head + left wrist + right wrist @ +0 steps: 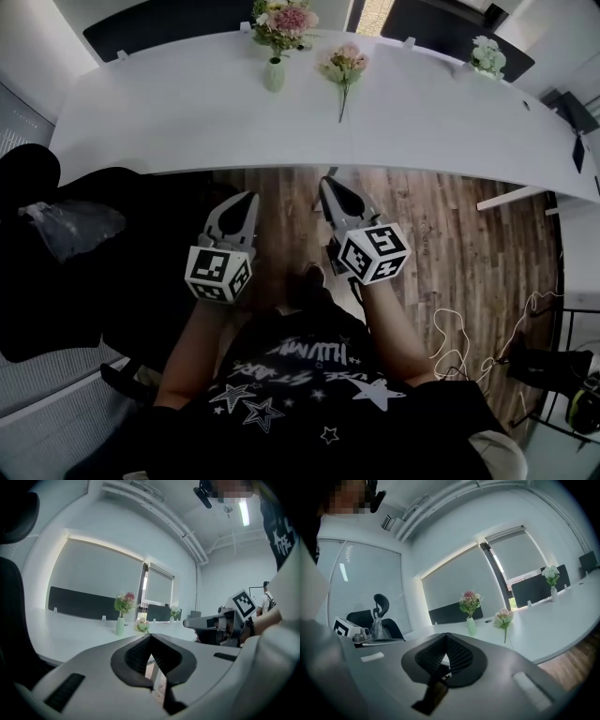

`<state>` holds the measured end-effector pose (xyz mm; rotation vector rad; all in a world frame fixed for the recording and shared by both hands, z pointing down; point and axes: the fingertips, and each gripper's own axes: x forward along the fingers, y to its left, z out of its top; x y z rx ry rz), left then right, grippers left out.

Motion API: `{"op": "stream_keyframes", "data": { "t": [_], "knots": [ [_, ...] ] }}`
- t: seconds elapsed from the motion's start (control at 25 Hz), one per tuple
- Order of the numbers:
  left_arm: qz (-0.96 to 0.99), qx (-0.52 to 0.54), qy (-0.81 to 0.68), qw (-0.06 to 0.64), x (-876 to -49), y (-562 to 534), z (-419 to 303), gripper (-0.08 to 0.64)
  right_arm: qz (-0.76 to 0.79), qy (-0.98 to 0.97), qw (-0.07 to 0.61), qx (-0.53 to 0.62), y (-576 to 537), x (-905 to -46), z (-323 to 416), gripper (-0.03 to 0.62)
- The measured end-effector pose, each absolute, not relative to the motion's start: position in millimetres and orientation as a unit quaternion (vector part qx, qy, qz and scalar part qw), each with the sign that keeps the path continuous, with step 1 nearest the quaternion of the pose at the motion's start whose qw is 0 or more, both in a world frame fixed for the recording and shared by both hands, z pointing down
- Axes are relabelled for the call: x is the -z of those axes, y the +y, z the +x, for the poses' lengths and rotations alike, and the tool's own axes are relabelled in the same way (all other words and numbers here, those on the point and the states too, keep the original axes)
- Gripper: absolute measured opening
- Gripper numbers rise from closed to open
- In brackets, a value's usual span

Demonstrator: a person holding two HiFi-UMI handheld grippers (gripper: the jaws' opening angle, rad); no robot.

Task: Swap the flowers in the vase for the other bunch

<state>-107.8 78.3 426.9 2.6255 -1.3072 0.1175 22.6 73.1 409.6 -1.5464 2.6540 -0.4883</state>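
- Both claws were clenched, jaws pressed together with nothing between them. The left gripper (247,199) and the right gripper (327,184) hung side by side, a little apart, over the wooden floor (441,234).
- Close on the outer side of the left claw stood a black office chair (56,281). On it lay what looked like a clear plastic bag, though the view there was too dark to be sure.
- On the outer side of the right claw the floor lay open, with loose cables (459,347) only well off to the right and behind.
- Just ahead of both tips ran the curved near edge of the white table (187,122). The right claw's tip was almost at that edge and the left claw's a little short of it.
- Beyond the edge, a broad bare stretch of tabletop lay between the claws and the flowers, with nothing standing on it.
- Far ahead, on a line between the two claws, the pale green vase (274,75) stood upright near the table's far side, holding the pink and cream flowers (284,21).
- Just right of the vase and apart from it, ahead of the right claw, the other bunch (345,67) lay flat with its stem pointing back toward the claws.
- A dark screen (169,28) ran along the far edge behind the vase.
- Far ahead and to the right of the right claw, well apart from the rest, a second small vase of white flowers (487,56) stood at the far edge.
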Motion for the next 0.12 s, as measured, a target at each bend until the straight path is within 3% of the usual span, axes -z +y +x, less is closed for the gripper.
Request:
{"op": "stream_keyframes", "data": {
  "t": [0.12],
  "knots": [
    [0.891, -0.041, -0.440, 0.109, -430, 99, -119, 0.008, -0.500, 0.852, 0.013, 0.155, 96, -409, 12, 0.001]
  ]
}}
